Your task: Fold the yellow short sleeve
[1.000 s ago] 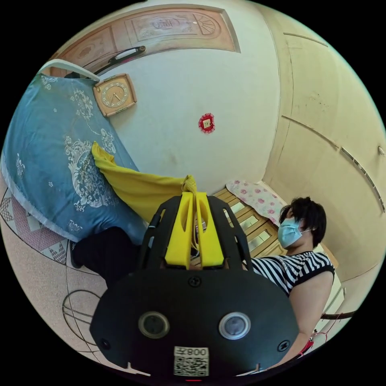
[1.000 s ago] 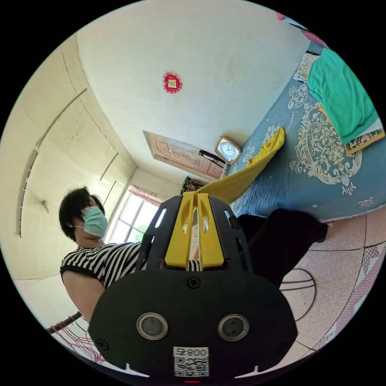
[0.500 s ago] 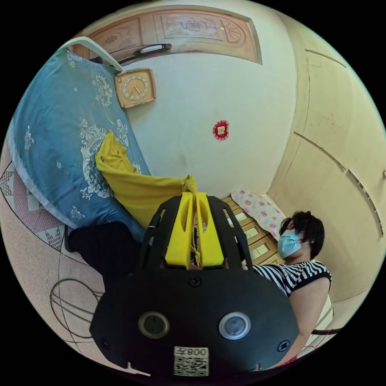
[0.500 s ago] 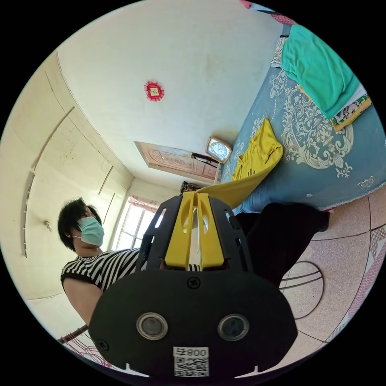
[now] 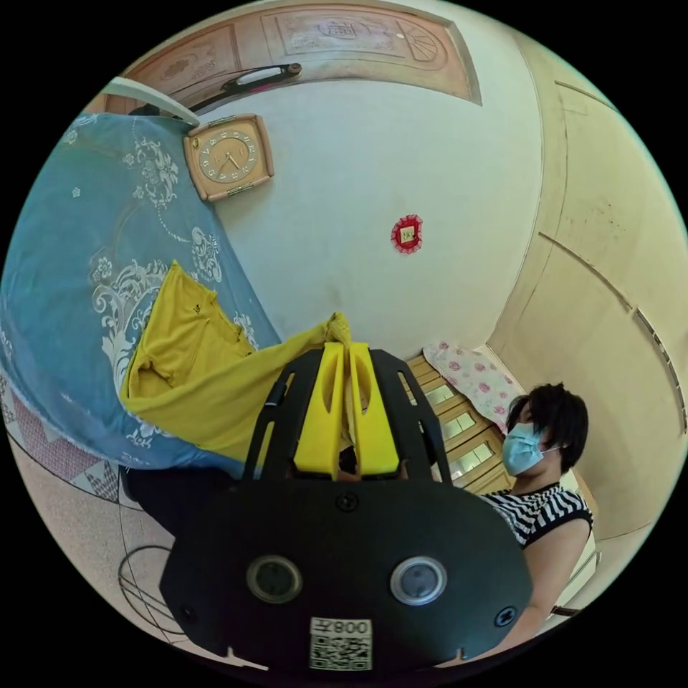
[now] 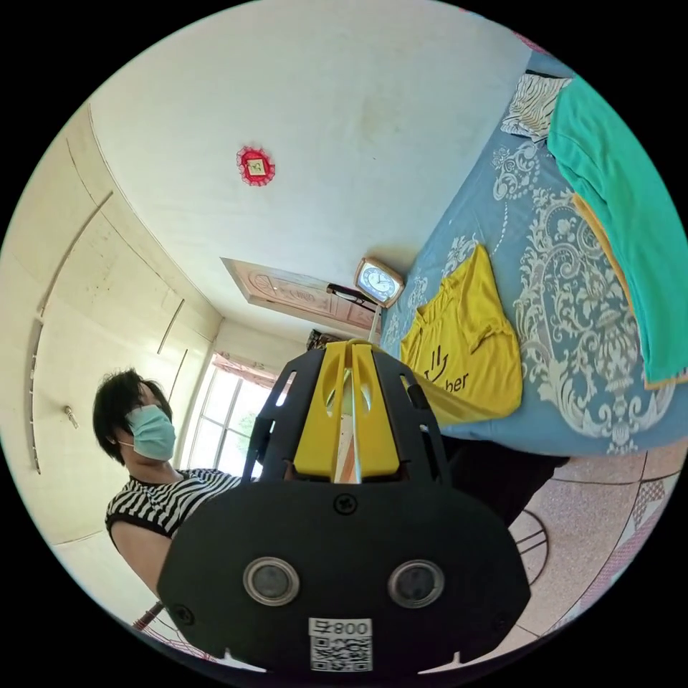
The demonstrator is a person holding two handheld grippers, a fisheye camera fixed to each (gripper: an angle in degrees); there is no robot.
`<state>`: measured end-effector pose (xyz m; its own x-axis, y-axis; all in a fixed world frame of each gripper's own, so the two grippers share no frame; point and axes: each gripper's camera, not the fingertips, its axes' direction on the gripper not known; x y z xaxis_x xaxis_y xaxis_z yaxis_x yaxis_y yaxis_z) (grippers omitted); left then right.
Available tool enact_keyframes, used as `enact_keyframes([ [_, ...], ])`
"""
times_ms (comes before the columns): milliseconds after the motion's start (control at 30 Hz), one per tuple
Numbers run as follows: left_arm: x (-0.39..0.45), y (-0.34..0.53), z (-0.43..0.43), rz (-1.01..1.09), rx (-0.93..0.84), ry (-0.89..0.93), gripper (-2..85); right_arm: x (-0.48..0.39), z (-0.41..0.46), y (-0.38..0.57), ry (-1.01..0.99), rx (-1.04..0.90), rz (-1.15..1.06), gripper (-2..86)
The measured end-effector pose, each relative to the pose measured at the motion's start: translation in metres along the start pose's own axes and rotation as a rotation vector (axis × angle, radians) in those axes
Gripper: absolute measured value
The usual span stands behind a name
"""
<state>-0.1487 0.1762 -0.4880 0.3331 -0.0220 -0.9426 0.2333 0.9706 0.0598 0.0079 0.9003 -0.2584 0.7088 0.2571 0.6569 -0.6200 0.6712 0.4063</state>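
Observation:
The yellow short sleeve shirt (image 5: 193, 358) lies partly on the blue patterned bed cover (image 5: 64, 272), its lower part stretched off the bed edge toward both grippers. My left gripper (image 5: 346, 347) is shut on a bunched yellow hem corner that sticks out past its tips. In the right gripper view the shirt (image 6: 466, 344) shows dark print on its front, and my right gripper (image 6: 349, 347) is shut on another part of the hem, which runs taut to the bed cover (image 6: 573, 287).
A folded green garment (image 6: 623, 208) on a stack lies further along the bed. A clock (image 5: 228, 156) leans at the bed's far end. A person in a striped top (image 5: 537, 502) stands between the grippers. Tiled floor (image 6: 595, 516) runs beside the bed.
More of the shirt has come down flat on the bed cover, and its front with the print now shows. Both grippers stay shut on the hem; the views have tilted.

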Motion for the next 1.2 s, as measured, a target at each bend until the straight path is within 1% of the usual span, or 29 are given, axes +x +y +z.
enact_keyframes([
  [133,-0.038,-0.063,0.046,0.0,-0.015,-0.034,1.1,0.022,0.036,-0.084,0.036,-0.018,0.021,1.0],
  [300,-0.105,-0.148,0.106,-0.02,-0.026,-0.121,1.1,0.057,0.077,-0.173,0.077,-0.036,0.062,1.1],
  [533,-0.199,-0.229,0.16,-0.075,-0.036,-0.223,1.1,0.115,0.141,-0.284,0.131,-0.091,0.128,1.2],
  [800,-0.307,-0.302,0.211,-0.128,-0.052,-0.318,1.2,0.167,0.2,-0.382,0.185,-0.136,0.197,1.2],
  [1000,-0.365,-0.348,0.238,-0.136,-0.076,-0.385,1.3,0.193,0.241,-0.441,0.229,-0.189,0.227,1.2],
  [1200,-0.411,-0.387,0.261,-0.126,-0.084,-0.421,1.3,0.2,0.275,-0.49,0.238,-0.21,0.219,1.3],
])
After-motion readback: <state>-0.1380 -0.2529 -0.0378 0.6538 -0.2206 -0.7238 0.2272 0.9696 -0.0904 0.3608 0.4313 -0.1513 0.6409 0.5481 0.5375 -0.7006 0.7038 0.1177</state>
